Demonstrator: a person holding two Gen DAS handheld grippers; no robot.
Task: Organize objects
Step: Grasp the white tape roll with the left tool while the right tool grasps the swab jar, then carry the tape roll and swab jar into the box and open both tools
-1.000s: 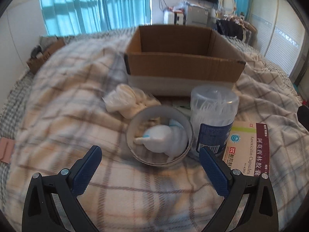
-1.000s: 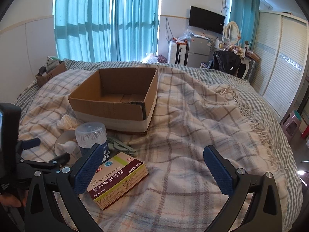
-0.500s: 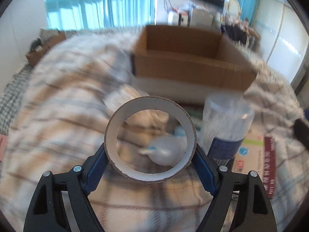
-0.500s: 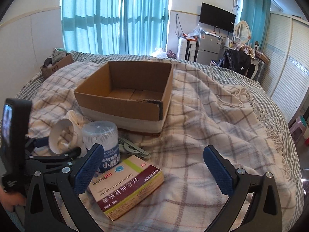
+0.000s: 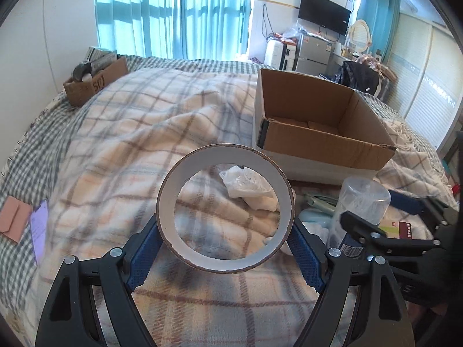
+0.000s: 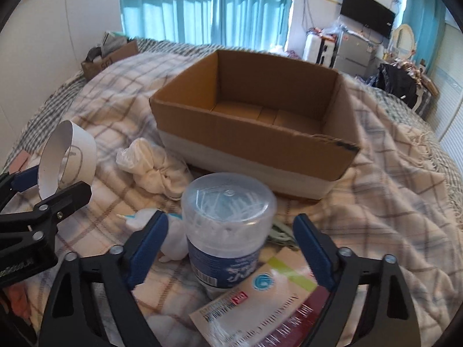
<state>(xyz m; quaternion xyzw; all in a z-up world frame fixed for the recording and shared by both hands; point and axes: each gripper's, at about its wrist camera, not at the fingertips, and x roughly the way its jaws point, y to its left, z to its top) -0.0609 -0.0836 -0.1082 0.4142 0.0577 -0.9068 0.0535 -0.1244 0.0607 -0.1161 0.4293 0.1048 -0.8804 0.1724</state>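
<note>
Bedroom scene, seen from two hand-held grippers above a bed covered by a plaid blanket. An open cardboard box sits on the blanket toward the far side, and its floor looks bare, so nothing appears to have been sorted into it. The left gripper is clamped on a white tape roll, pads pressing each side of the ring, holding it up off the blanket, near and left of the box. The right gripper is closing around a clear cotton swab jar with a blue label; the jar stands upright between the blue pads, but a gap shows on both sides, so it is not gripped. The jar rests just near of the box, partly on a red and white medicine carton. Left of the jar lie a small white bottle with a blue tip and a knotted white plastic bag. Judged from this, the tidying is at its start: one item is lifted, one is about to be grasped, and the rest remain loose on the blanket.
</note>
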